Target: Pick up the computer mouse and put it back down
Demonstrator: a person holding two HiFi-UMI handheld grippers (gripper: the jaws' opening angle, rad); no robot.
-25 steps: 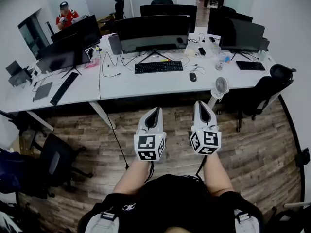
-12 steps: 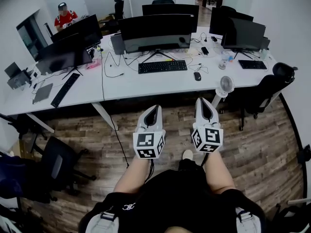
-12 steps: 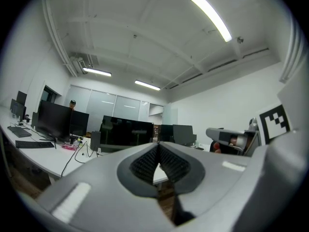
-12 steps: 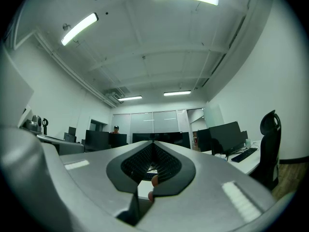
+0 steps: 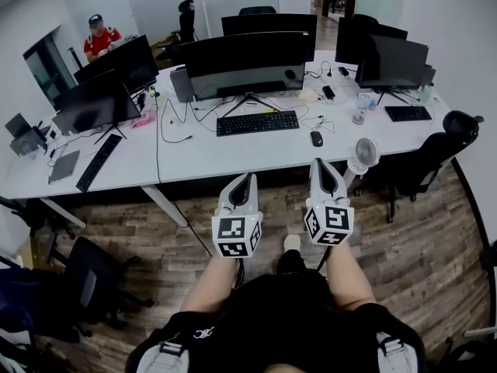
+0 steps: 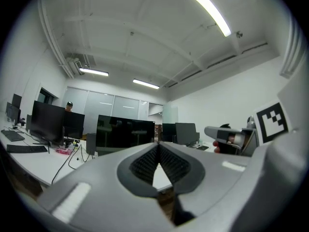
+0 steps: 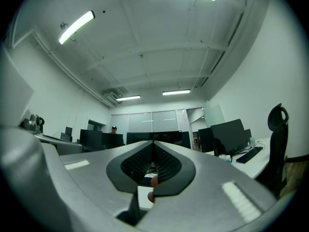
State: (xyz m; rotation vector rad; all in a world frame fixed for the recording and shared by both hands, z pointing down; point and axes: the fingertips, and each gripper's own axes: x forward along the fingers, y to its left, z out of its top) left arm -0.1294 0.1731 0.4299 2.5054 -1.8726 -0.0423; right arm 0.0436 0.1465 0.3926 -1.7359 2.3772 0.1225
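Note:
The black computer mouse (image 5: 316,138) lies on the white desk (image 5: 210,146), just right of the black keyboard (image 5: 257,122) under the curved monitor (image 5: 245,55). Both grippers hang in the air over the wood floor, short of the desk's front edge. My left gripper (image 5: 247,179) is shut, its ribbed pads meeting at the tips with nothing between them. My right gripper (image 5: 321,165) is shut and empty too, pointing roughly toward the mouse. In the left gripper view my left gripper (image 6: 157,145) faces the monitors; in the right gripper view my right gripper (image 7: 153,143) does the same.
Several monitors, another keyboard (image 5: 408,113), cables and a bottle crowd the desk. A small white fan (image 5: 363,154) stands by the desk's front right. Black office chairs (image 5: 435,142) stand right and lower left. A person in red (image 5: 99,39) sits at the far left.
The view has shifted forward a little toward the desk. Both grippers have stayed side by side and shut.

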